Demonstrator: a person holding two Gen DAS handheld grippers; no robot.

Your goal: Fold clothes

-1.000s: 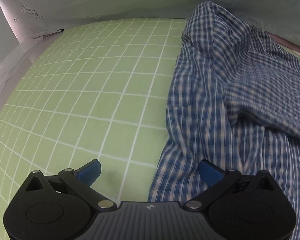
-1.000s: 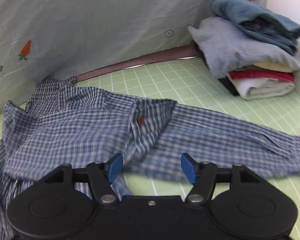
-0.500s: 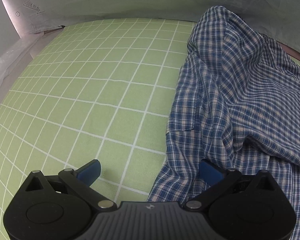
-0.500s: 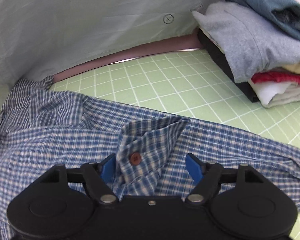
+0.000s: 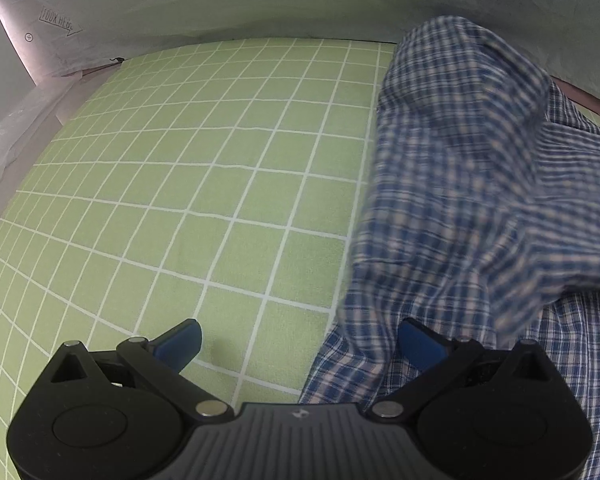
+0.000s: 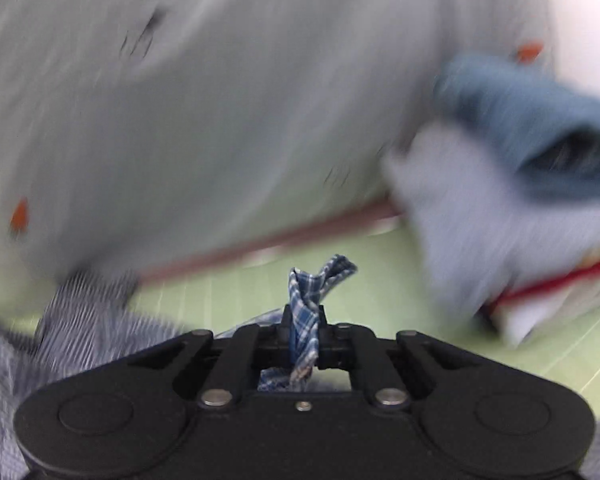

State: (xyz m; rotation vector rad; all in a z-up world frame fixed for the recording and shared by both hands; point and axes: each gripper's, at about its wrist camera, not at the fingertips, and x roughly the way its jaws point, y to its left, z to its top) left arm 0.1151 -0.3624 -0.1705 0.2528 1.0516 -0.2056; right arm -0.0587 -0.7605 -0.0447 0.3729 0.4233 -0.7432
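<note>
A blue-and-white checked shirt (image 5: 480,200) lies bunched on the right of the green grid mat (image 5: 180,200), blurred where part of it rises. My left gripper (image 5: 300,336) hangs open over the shirt's lower left edge, one blue finger (image 5: 416,340) above the cloth and the other above bare mat. In the right wrist view my right gripper (image 6: 304,320) has its jaws closing, pads pressed on a pinched fold of the shirt (image 6: 312,284) that sticks up past the fingertips. The rest of the shirt trails low at the left.
A pile of folded clothes (image 6: 520,200), blue and grey on top with red and white below, stands at the right of the mat. A pale sheet with small orange prints (image 6: 220,100) hangs behind. A pinkish rim (image 6: 280,240) runs along the mat's far edge.
My right gripper went from open over the shirt's buttoned fold to shut on it and swung upward. In the left wrist view the shirt's top has lifted. The left gripper stayed put.
</note>
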